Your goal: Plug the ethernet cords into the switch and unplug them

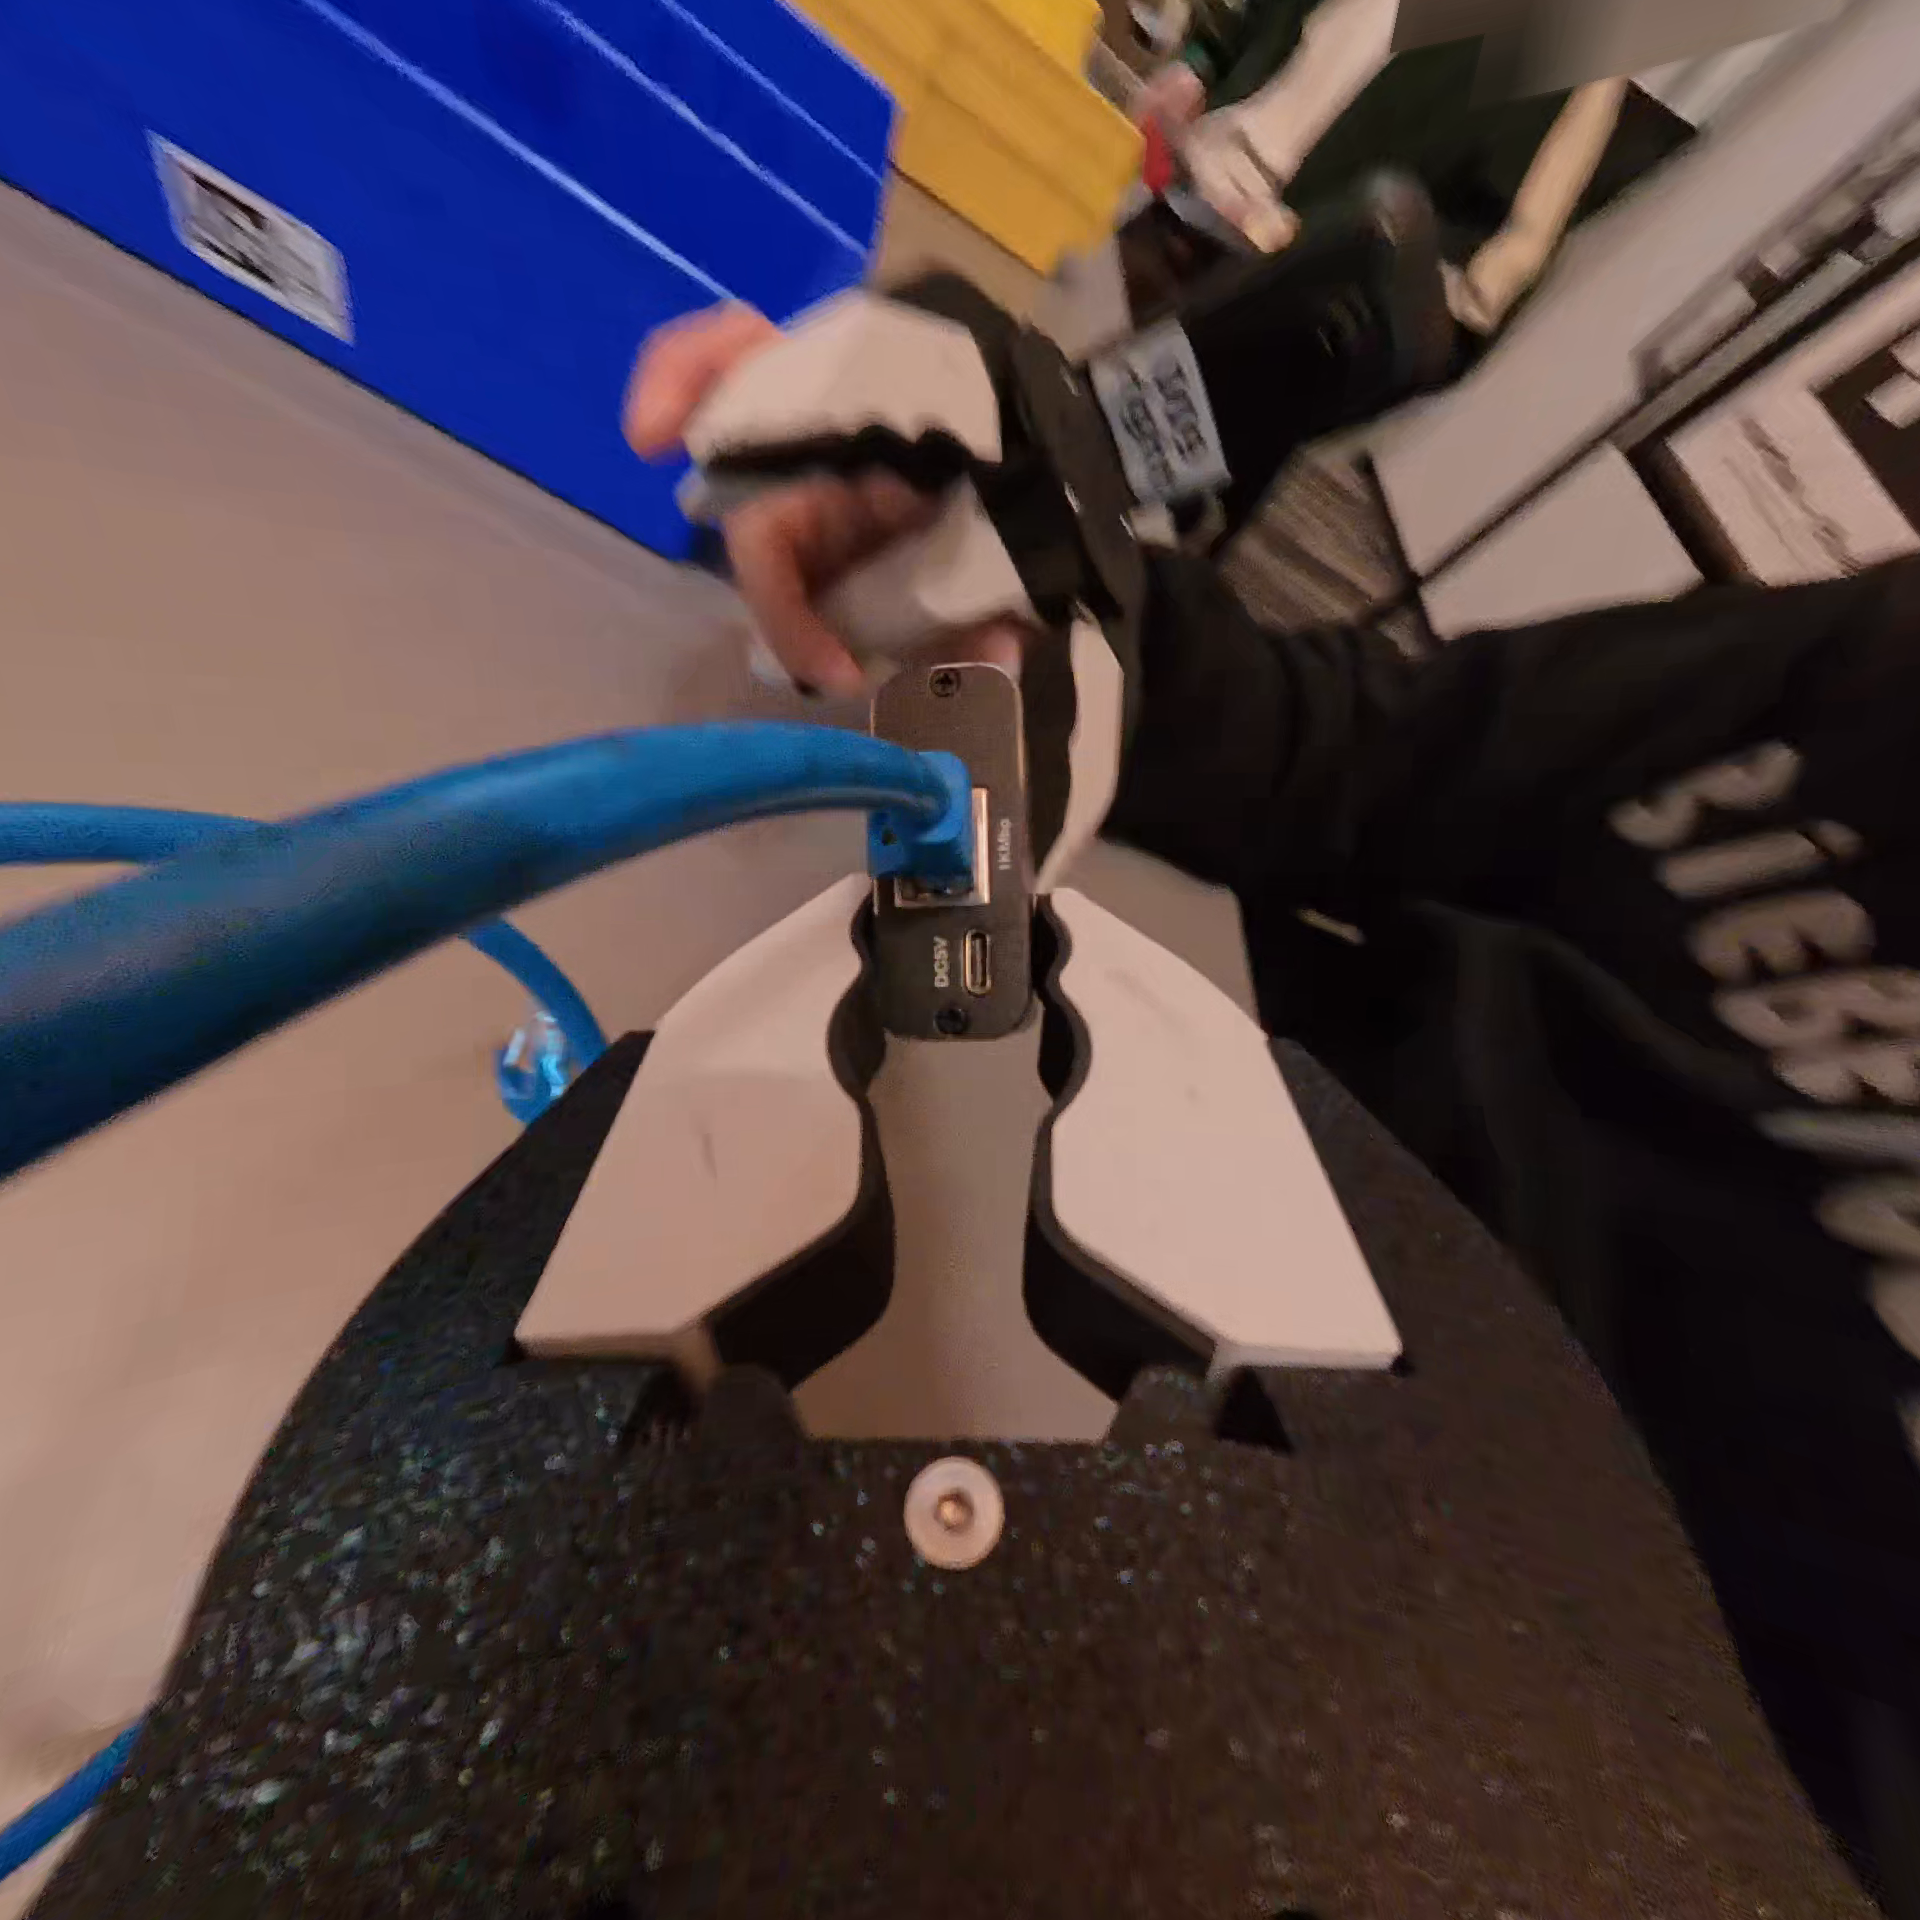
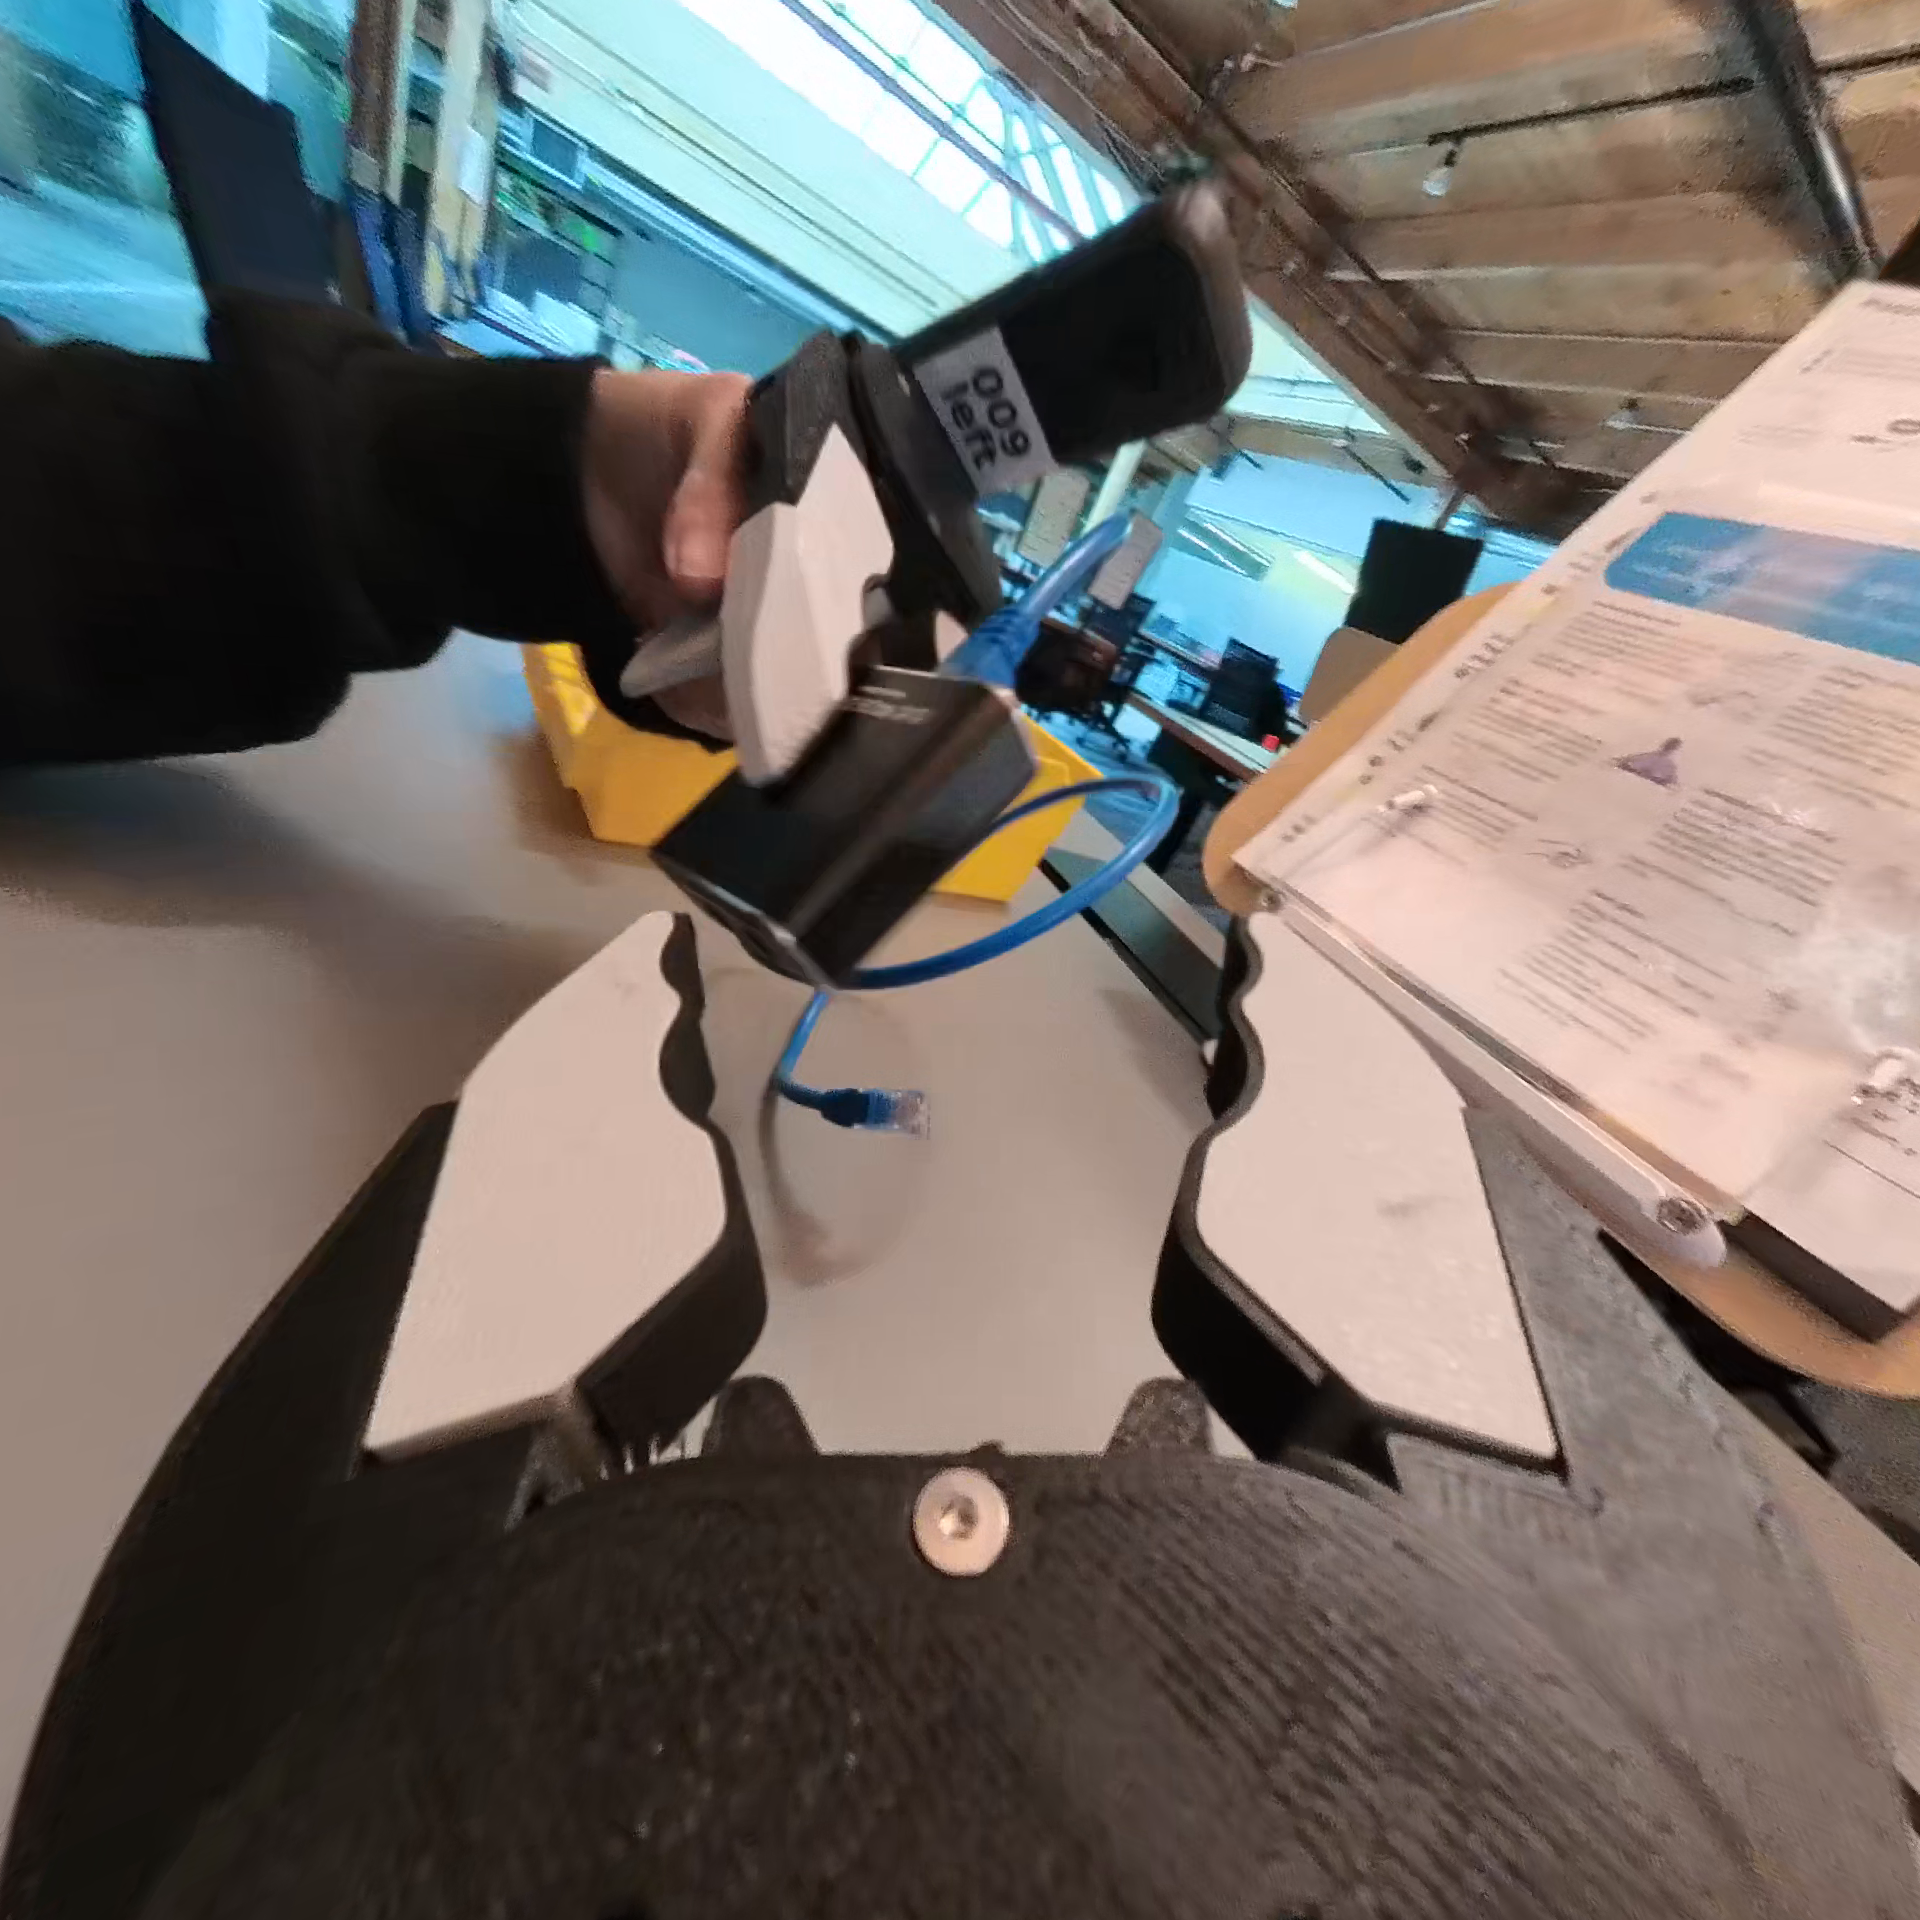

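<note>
Left tongs (image 1: 954, 966) clamp the switch (image 1: 951, 831) with blue ethernet cord (image 1: 436, 831) plugged in; right tongs (image 2: 961, 1023) gape empty above the bench (image 2: 260, 935).

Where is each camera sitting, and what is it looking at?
Left wrist view: sits behind the left tongs, looking along them at the switch they clamp, the blue cord plugged in; a hand on the other tongs shows beyond.
Right wrist view: sits behind the open right tongs, looking across the table at the left tongs holding the switch.
Shared: switch, blue cord.
</note>
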Available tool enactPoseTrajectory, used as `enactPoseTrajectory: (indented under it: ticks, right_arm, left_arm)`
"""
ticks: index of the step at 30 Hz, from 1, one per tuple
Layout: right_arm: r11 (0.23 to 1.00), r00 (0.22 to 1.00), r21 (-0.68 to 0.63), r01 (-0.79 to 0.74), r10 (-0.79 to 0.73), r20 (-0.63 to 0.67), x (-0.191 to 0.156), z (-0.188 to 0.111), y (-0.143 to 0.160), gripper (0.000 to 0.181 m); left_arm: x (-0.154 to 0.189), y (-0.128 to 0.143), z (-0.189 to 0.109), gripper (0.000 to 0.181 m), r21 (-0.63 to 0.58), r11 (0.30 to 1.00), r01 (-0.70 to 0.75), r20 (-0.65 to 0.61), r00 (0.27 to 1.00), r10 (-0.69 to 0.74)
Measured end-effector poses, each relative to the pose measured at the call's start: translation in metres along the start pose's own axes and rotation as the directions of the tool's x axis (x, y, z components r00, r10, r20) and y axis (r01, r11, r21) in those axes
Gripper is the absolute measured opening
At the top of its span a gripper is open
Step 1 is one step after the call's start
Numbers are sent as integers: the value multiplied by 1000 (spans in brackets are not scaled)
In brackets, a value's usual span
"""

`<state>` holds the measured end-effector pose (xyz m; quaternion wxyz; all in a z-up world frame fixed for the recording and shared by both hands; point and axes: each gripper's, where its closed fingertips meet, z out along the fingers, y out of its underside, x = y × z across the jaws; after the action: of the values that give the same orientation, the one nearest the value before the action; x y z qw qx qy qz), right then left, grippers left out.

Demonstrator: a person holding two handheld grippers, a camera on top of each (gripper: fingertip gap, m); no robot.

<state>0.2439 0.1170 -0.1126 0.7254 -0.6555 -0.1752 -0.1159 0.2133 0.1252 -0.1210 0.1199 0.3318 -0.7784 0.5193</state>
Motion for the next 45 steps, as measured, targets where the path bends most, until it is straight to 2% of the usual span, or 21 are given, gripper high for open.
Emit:
enactPoseTrajectory:
  ticks: [4, 7, 8, 10, 12, 14, 17, 18, 20, 22, 24, 28, 30, 34, 36, 38, 40, 42, 45]
  right_arm:
    - [997, 992, -32, 67, -63, 109, -27, 10, -1, 98]
    - [988, 981, -38, 148, -142, 128, -42, 19, -1, 84]
    - [985, 976, -33, 171, -165, 145, -47, 20, -1, 74]
    - [978, 970, -25, 207, -202, 133, -50, 21, -2, 70]
    - [970, 974, -101, 221, -215, 65, -38, 25, 6, 69]
    - [959, 968, -197, 206, -229, -101, -16, 29, 13, 69]
    - [910, 887, -361, 206, -329, -324, 18, 22, 26, 68]
    - [882, 853, -415, 224, -384, -354, 25, 19, 31, 68]
    - [848, 794, -476, 233, -448, -410, 37, 12, 33, 68]
    - [857, 770, -475, 199, -437, -466, 46, 5, 30, 68]
    - [860, 748, -471, 195, -442, -496, 52, 0, 26, 68]
    - [833, 724, -469, 293, -513, -460, 47, 1, 19, 67]
    - [824, 723, -465, 325, -533, -440, 41, 7, 16, 67]
    - [816, 717, -450, 364, -553, -423, 37, 8, 14, 67]
    - [845, 786, -388, 370, -506, -354, 28, 12, 15, 63]
    - [872, 858, -281, 402, -465, -217, 9, 16, 10, 74]
    - [914, 915, -236, 331, -372, -158, 5, 13, 2, 84]
    - [939, 939, -229, 258, -299, -168, 14, 8, -14, 93]
    - [939, 962, -236, 250, -268, -49, 8, 15, -42, 85]
  left_arm:
    - [7, 16, -4, 25, -69, 996, 49, -76, 996, -54]
    - [13, 27, 1, 25, -135, 990, 42, -120, 991, -58]
    - [14, 27, 3, 25, -141, 989, 38, -126, 990, -56]
    - [13, 26, 3, 25, -136, 990, 34, -114, 992, -50]
    - [0, 14, 0, 25, -63, 997, 39, -22, 999, -40]
    - [-21, -8, -5, 27, 72, 997, 35, 134, 990, -45]
    - [-56, -32, -13, 55, 186, 983, -4, 442, 893, -80]
    - [-57, -36, -11, 66, 186, 982, -30, 484, 873, -65]
    - [-59, -38, -5, 73, 156, 986, -51, 572, 819, -49]
    - [-64, -37, 1, 79, 111, 991, -69, 668, 744, -23]
    - [-62, -36, 15, 79, 86, 994, -71, 670, 742, -5]
    - [-62, -33, 32, 73, 94, 995, -42, 620, 784, -26]
    - [-65, -33, 32, 64, 116, 993, -34, 598, 800, -43]
    - [-63, -28, 30, 63, 74, 996, -54, 545, 838, 5]
    - [-71, -22, 19, 63, -29, 992, -125, 606, 787, 117]
    - [-75, -17, 5, 63, -145, 972, -185, 655, 719, 235]
    - [-76, -11, -8, 63, -259, 938, -232, 665, 661, 348]
    - [-76, -4, -18, 63, -357, 895, -268, 646, 621, 444]
    - [-71, 4, -23, 63, -436, 849, -300, 601, 605, 522]
